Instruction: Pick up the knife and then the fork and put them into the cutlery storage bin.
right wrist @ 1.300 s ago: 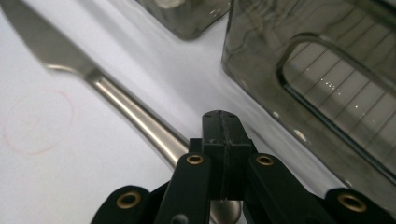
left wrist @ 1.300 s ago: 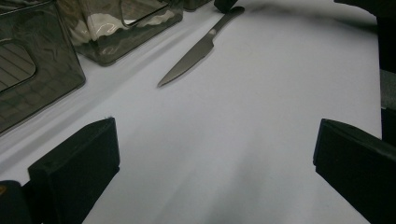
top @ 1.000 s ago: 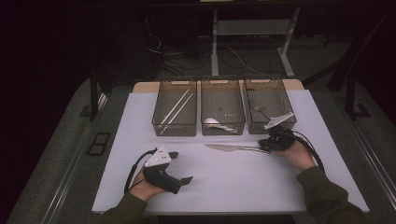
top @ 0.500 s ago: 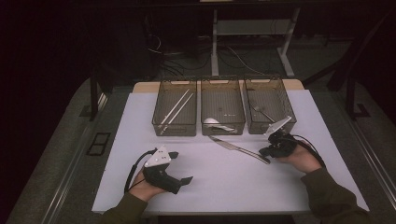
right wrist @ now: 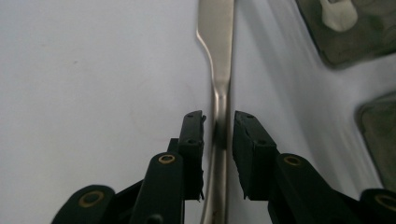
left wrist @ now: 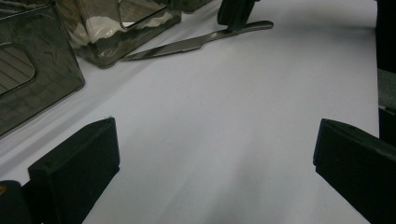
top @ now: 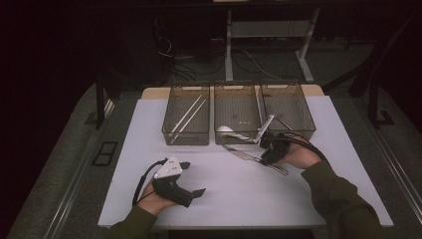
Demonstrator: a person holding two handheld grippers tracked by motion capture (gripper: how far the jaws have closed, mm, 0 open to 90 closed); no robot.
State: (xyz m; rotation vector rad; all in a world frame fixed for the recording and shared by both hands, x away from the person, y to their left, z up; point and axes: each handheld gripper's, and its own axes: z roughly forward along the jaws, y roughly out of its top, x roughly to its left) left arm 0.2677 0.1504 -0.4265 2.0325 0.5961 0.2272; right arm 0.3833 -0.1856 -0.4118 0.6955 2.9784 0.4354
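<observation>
White table (top: 239, 199), right gripper (right wrist: 218, 135) gripping knife (right wrist: 219, 70)

3 bins (top: 237, 133) behind bare mat (top: 239, 194)

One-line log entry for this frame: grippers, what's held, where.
left gripper: open, idle on white table | right gripper: shut on silver metal table knife handle | knife: before three mesh bins

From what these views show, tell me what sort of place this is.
Probably a lab or workshop bench set up for recording cutlery sorting, not a kitchen: a white-covered table holds three mesh bins and a table knife, hand-held grippers trail cables, and bare desk legs and loose cables stand on the floor behind.
</observation>
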